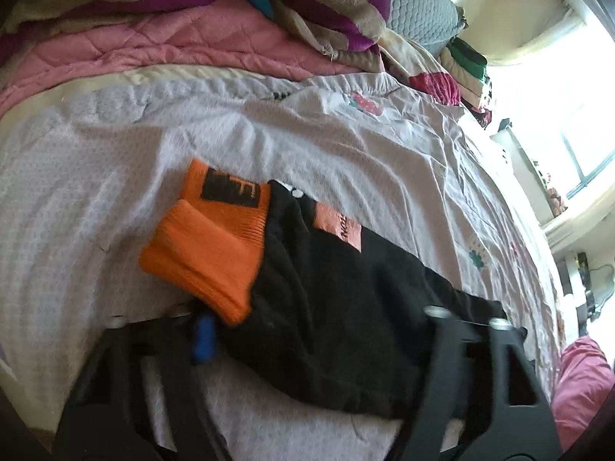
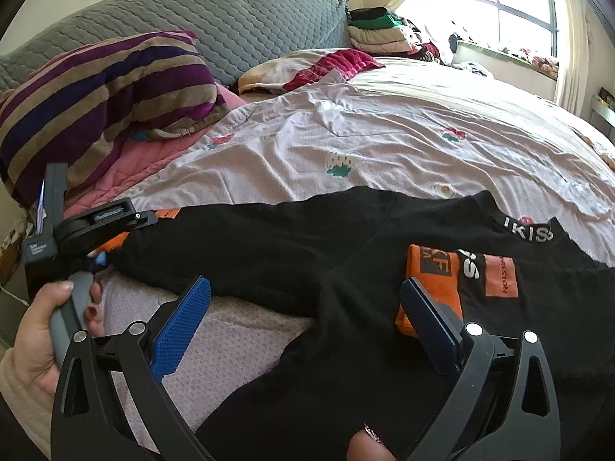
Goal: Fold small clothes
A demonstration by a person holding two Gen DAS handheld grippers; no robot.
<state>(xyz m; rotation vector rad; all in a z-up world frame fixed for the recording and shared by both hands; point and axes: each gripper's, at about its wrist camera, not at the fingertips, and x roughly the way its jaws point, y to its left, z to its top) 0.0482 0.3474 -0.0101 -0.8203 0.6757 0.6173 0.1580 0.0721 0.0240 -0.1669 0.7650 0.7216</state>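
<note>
A small black garment with orange cuffs and orange patches lies spread on the bed (image 2: 307, 253). In the left wrist view its orange cuff (image 1: 203, 257) is folded over the black cloth (image 1: 346, 307). My left gripper (image 1: 319, 330) has its jaws wide apart with the black cloth lying between and over them; one blue pad (image 1: 203, 336) shows. It also shows in the right wrist view (image 2: 77, 230), held by a hand at the sleeve end. My right gripper (image 2: 307, 326) is open, its blue pads (image 2: 180, 326) straddling the black cloth beside an orange cuff (image 2: 430, 288).
A light floral sheet (image 2: 384, 134) covers the bed. A striped purple blanket (image 2: 103, 88), a pink quilt (image 1: 153, 50) and a grey quilted headboard cover (image 2: 250, 27) lie at the back. Folded clothes (image 2: 380, 30) are stacked near the window.
</note>
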